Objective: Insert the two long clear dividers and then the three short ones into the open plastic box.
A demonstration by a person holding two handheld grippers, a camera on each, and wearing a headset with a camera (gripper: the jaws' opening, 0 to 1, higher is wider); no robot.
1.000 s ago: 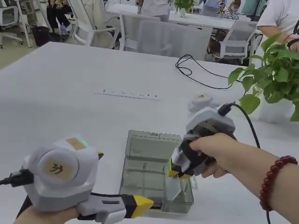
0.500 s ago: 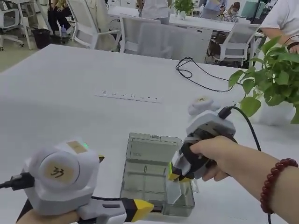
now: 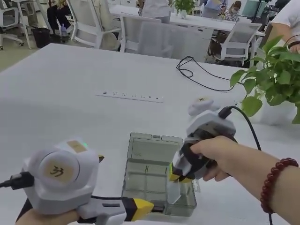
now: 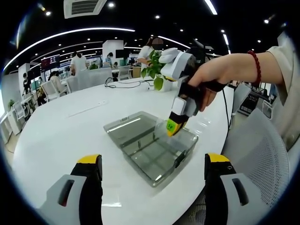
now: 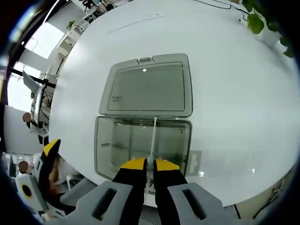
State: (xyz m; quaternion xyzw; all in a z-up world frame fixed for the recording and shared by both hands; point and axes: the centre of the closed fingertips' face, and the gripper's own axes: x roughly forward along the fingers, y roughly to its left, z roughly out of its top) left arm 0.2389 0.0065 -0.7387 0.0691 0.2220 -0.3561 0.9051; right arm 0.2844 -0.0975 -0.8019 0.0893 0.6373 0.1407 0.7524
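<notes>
The right gripper (image 5: 149, 165) fingers pinch a clear divider (image 5: 153, 136) in the box (image 5: 97, 150). The left gripper (image 4: 153, 159) fingers are wide apart, empty. If the divider tilts, it may jam.

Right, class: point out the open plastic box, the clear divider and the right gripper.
open plastic box (image 5: 145, 89): right gripper view, on its opened lid.
clear divider (image 5: 153, 133): right gripper view, on its thin upper edge.
right gripper (image 4: 172, 125): left gripper view, between its yellow fingertips.
</notes>
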